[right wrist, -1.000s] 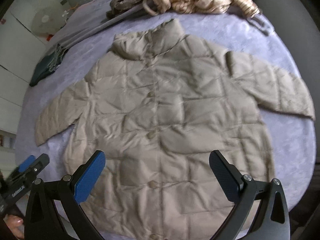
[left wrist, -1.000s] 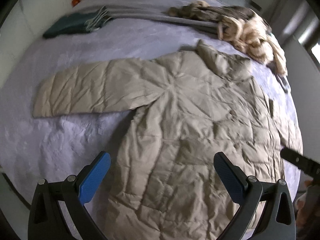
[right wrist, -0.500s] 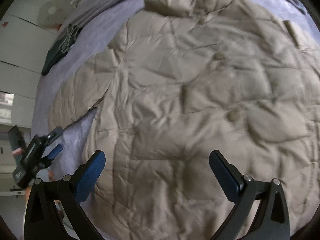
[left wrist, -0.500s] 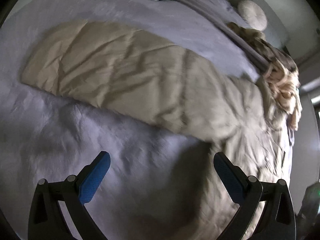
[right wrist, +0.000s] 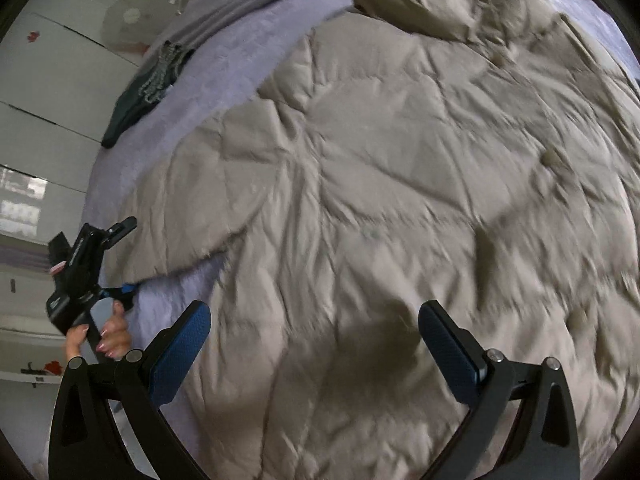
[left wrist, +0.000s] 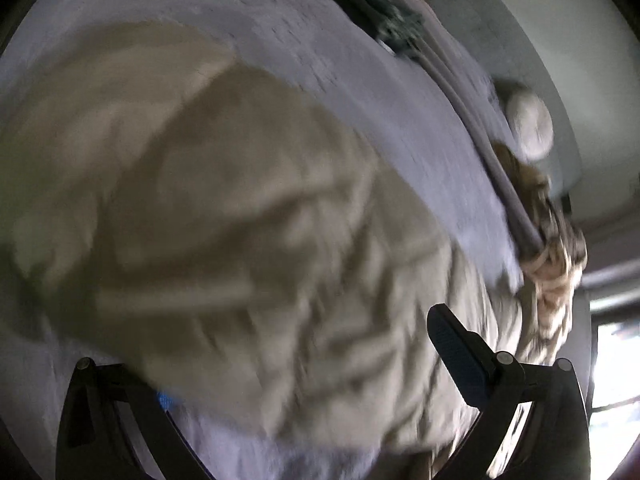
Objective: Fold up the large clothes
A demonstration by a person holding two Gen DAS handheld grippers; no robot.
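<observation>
Jacket: We see a large beige quilted puffer jacket [right wrist: 400,200] spread front-up across a bed, its buttons showing down the middle and its collar at the far end. It fills most of the right wrist view.

Sleeve: One sleeve [left wrist: 208,216] stretches out to the side over the bedcover. In the left wrist view it is very close to the camera and heavily blurred, so we cannot make out the seams.

Left gripper: Our left gripper [left wrist: 304,368] sits at the cuff end of that sleeve. Its fingers stand wide apart, with sleeve fabric bulging between them and covering most of the left blue pad. In the right wrist view we see this same gripper [right wrist: 120,260] at the sleeve's end, one finger above the cuff and one below it, with the hand [right wrist: 104,336] gripping its handle. We cannot tell whether the pads are touching the cloth.

Right gripper: Our right gripper [right wrist: 316,344] hovers over the lower body of the jacket with its fingers spread wide and nothing held between them. Its shadow falls on the fabric just ahead.

Bedcover: A lilac bedcover [right wrist: 224,60] lies under the jacket.

Other items: A dark green folded cloth [right wrist: 140,92] lies near the far edge, and a tangled cream and brown garment [left wrist: 556,264] sits beyond the collar, beside a round pale cushion [left wrist: 528,124].
</observation>
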